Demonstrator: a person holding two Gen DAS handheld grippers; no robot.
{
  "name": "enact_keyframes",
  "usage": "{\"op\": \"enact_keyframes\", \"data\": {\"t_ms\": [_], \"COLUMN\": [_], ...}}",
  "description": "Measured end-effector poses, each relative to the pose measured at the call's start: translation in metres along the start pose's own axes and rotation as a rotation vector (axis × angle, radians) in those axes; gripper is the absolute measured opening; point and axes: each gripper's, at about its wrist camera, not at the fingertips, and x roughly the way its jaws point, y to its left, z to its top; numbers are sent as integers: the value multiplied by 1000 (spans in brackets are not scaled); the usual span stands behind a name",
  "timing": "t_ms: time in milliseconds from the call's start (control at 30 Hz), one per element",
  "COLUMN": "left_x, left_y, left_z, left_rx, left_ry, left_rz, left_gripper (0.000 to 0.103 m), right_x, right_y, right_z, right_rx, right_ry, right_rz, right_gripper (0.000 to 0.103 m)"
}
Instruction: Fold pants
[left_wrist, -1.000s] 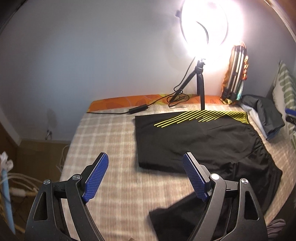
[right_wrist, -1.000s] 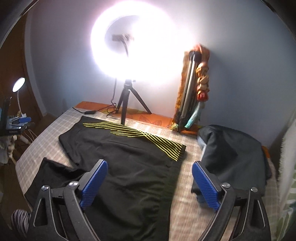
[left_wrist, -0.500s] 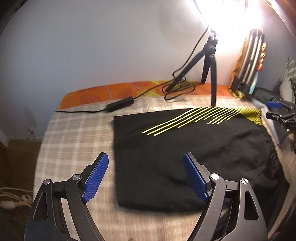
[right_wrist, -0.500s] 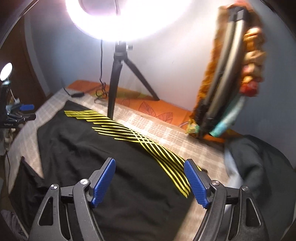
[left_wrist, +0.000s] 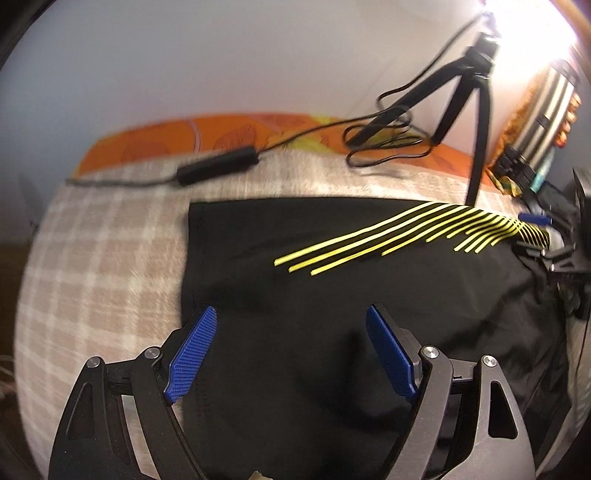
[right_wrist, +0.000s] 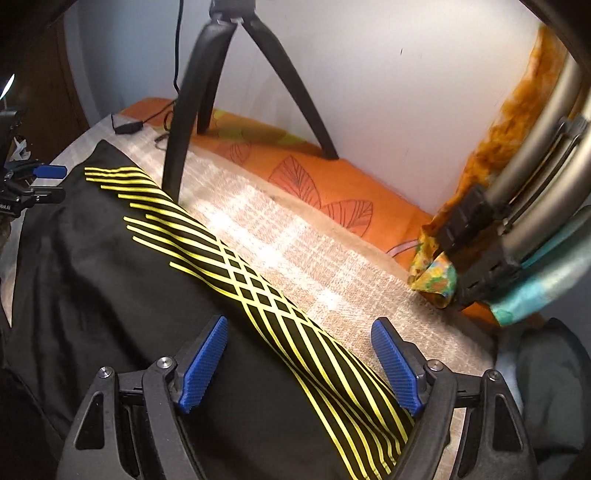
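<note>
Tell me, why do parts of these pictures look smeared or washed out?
Left wrist view: the blanket and cable are motion-blurred, and lamp glare whitens the top right corner. Right wrist view: sharper, though the fisheye bends the tripod legs and the edges go dark.

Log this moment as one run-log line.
stage: reaching for pants | left gripper: open, above hem end | right gripper: open, jaws just closing slightly, nothing gripped, above striped edge | pants: flat on bed
</note>
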Motion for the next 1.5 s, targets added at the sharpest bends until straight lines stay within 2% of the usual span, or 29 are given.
{"op": "enact_keyframes", "data": {"t_ms": [33, 67, 100, 200, 267, 467, 633, 867, 967, 1000, 1067, 1100, 1133, 1267, 1500], "left_x": [3, 2, 1, -2, -4, -7, 13, 13, 11, 9, 8, 9, 11, 6, -40], "left_y": [2, 2, 1, 4, 10, 39, 51, 52, 52, 51, 47, 47, 49, 55, 43], "left_z": [0, -1, 0, 6, 14, 38, 46, 45, 40, 37, 35, 34, 32, 22, 17], "left_rx": [-11, -8, -4, -38, -97, -365, -505, -593, -601, -592, -547, -538, -538, -549, -463], "left_ry": [7, -4, -6, -6, -8, -17, 28, -5, -45, -55, -62, -58, -47, -80, -185], "left_rz": [-3, 0, 3, -8, -26, -119, -158, -148, -136, -123, -92, -93, -103, -120, -105], "left_gripper": [83, 84, 84, 84, 84, 84, 84, 84, 78, 72, 46, 20, 4, 3, 2], "right_x": [3, 3, 3, -1, -9, -52, -60, -64, -64, -65, -66, -67, -67, -71, -85], "right_y": [0, 1, 1, 3, 10, 53, 79, 92, 89, 87, 84, 84, 84, 79, 72], "right_z": [-1, -2, -3, -5, -9, -29, -46, -74, -76, -75, -73, -72, -71, -66, -55], "right_rx": [0, 5, 17, 55, 46, -45, -106, -153, -129, -118, -99, -98, -100, -77, -46], "right_ry": [8, 3, -9, -14, -26, -123, -137, -133, -143, -150, -160, -162, -164, -180, -201], "right_rz": [17, 42, 59, 59, 63, -23, -60, -72, -83, -88, -91, -97, -107, -127, -139], "right_gripper": [71, 61, 46, 14, 3, 2, 1, 1, 1, 1, 1, 1, 1, 2, 2]}}
